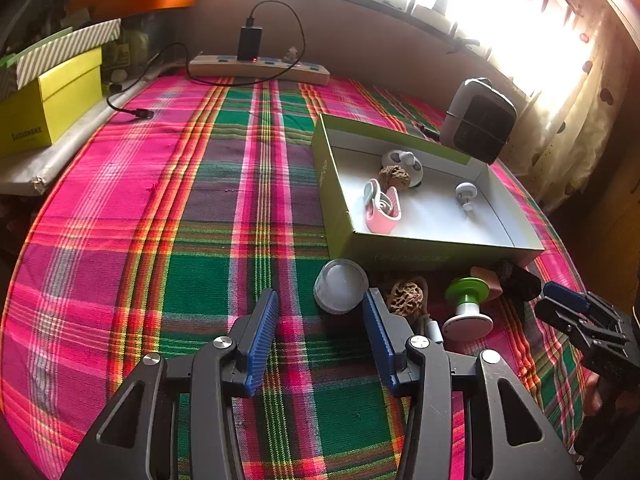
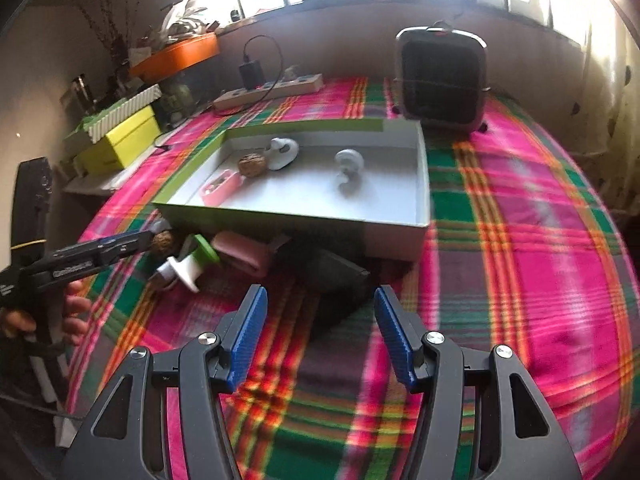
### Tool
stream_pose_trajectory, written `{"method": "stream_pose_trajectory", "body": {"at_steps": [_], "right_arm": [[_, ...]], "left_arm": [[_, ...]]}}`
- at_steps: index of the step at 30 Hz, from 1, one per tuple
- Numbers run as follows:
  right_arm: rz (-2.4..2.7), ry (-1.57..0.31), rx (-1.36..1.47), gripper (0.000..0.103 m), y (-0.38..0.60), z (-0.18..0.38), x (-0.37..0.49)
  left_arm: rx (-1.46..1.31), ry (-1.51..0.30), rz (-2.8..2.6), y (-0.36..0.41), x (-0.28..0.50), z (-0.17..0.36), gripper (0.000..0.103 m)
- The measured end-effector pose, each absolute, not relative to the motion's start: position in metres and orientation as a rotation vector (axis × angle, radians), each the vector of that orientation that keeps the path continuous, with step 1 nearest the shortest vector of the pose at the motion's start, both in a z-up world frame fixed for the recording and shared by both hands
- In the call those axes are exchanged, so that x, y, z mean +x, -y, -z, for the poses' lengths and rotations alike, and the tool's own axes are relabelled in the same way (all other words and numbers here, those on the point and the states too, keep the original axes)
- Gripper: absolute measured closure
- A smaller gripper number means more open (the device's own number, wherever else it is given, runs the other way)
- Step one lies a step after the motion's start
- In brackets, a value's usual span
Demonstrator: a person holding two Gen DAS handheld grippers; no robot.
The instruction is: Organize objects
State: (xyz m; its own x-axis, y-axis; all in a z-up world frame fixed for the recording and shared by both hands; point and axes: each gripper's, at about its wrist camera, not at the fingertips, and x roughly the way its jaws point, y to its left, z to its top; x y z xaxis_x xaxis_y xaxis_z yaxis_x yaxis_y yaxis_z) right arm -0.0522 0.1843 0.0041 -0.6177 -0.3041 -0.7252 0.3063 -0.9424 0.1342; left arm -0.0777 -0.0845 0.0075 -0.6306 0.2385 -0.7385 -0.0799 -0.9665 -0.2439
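Plaid cloth (image 1: 160,240): pink, green and orange weave, spread over the whole table.
Green box (image 1: 340,216): open tray with white interior, placed right of centre on the cloth.
Box contents: a pink clip-like item (image 1: 382,206), a wrinkled brown nut (image 1: 394,176), a white rounded gadget (image 1: 404,160) and a small white knob (image 1: 466,194).
Loose items (in front of the box's near wall): a round white lid (image 1: 340,286), a second wrinkled nut (image 1: 406,298), a green-and-white spool (image 1: 468,304), a pink block (image 2: 240,254) and a dark object (image 2: 336,276).
Left gripper (image 1: 320,322): fingers spread, nothing held; its right finger is seen between lid and nut.
Right gripper (image 2: 320,320): fingers spread, nothing held, positioned above the cloth near the dark object.
Background: a power strip (image 1: 260,66) and a small heater (image 2: 442,80).
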Motion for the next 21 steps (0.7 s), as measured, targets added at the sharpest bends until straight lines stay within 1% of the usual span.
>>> {"method": "stream_pose_trajectory", "body": {"at_steps": [15,21], "right_arm": [[2.451,-0.138,1.151,0.046,-0.171,0.007,-0.076],[2.366,-0.113,1.143,0.046,-0.167,0.008,-0.068]], "left_arm": [[-1.257,0.288,-2.669,0.083,-0.08,-0.008,0.06],[-1.261,0.275,-2.676,0.08,-0.082,-0.008,0.06]]}}
